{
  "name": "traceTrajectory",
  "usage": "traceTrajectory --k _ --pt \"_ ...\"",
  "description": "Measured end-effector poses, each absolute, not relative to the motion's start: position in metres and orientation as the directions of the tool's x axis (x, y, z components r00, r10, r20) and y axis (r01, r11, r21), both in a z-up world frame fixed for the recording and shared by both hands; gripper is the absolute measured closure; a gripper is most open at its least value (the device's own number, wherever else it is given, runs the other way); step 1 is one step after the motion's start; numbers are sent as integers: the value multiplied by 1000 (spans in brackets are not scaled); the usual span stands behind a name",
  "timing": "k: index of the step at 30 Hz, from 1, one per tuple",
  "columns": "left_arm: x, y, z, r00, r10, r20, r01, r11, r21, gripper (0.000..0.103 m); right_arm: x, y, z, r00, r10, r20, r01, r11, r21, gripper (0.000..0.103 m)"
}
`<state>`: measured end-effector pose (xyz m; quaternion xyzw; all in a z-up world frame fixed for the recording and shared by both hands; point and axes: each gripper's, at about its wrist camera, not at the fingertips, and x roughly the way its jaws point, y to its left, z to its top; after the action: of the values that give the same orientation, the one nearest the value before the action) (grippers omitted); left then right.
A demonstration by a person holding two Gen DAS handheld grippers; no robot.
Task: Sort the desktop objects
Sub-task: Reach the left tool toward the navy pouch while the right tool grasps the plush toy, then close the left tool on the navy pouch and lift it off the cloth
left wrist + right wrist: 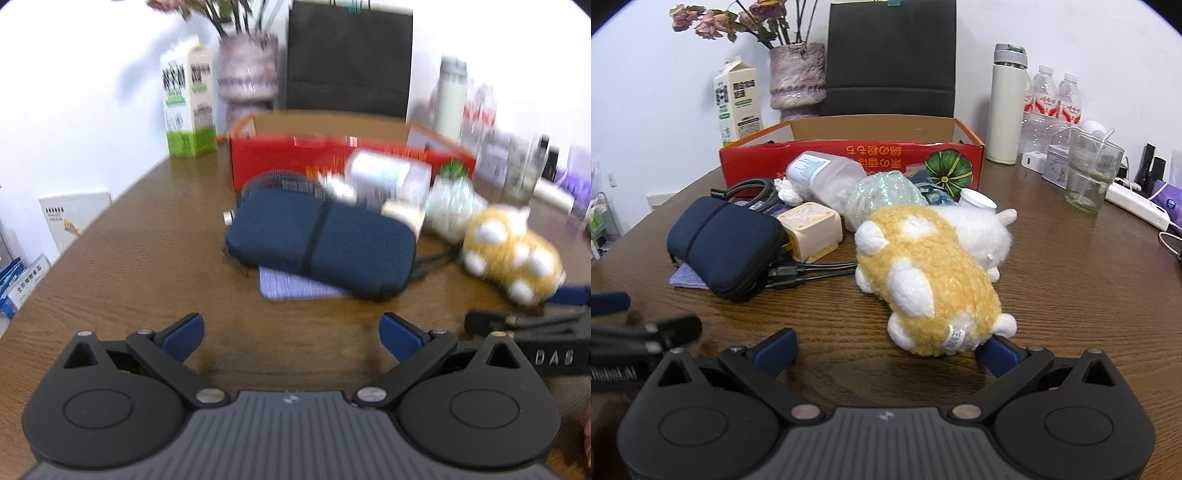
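Note:
A pile of objects lies on the brown table in front of an open red cardboard box [849,158] [295,158]. It holds a navy pouch [321,243] [724,243], a yellow and white plush toy [931,273] [513,254], a beige cube [812,229], a clear bottle [827,177] and black cables [812,273]. My left gripper [291,338] is open and empty, short of the pouch. My right gripper [886,350] is open, with its right finger touching the plush toy's near end.
A milk carton [738,103], a vase of dried flowers [798,77], a black chair [890,59], a white flask [1008,107], water bottles [1052,107] and a glass [1089,173] stand at the back. A lilac cloth [295,288] lies under the pouch.

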<state>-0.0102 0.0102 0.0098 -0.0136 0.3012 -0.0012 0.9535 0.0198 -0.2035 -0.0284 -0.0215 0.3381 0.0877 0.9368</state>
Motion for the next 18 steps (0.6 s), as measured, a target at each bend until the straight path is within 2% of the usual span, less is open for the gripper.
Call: traceTrajectory --k 3,7,10,13,15,18 --pt "-15 13 24 851 -69 -521 40 997 -66 0 14 -214 -21 774 194 -603 -188 979 74 1" --pt "12 0 36 850 -65 -523 100 994 38 0 15 -225 -7 801 231 -553 -222 971 86 1" --pt "38 -6 36 860 -54 -507 101 993 66 0 30 -230 0 813 184 -552 -196 980 38 6" --pt "58 -8 34 845 -27 -534 93 991 97 0 38 -232 5 830 124 -544 -176 983 -45 6" --pt "64 -3 35 863 -6 -505 80 989 126 0 46 -234 4 835 93 -542 -167 982 -90 6" --pt "81 12 30 836 -84 -542 134 990 53 0 59 -247 -5 807 131 -577 -190 981 -44 9"
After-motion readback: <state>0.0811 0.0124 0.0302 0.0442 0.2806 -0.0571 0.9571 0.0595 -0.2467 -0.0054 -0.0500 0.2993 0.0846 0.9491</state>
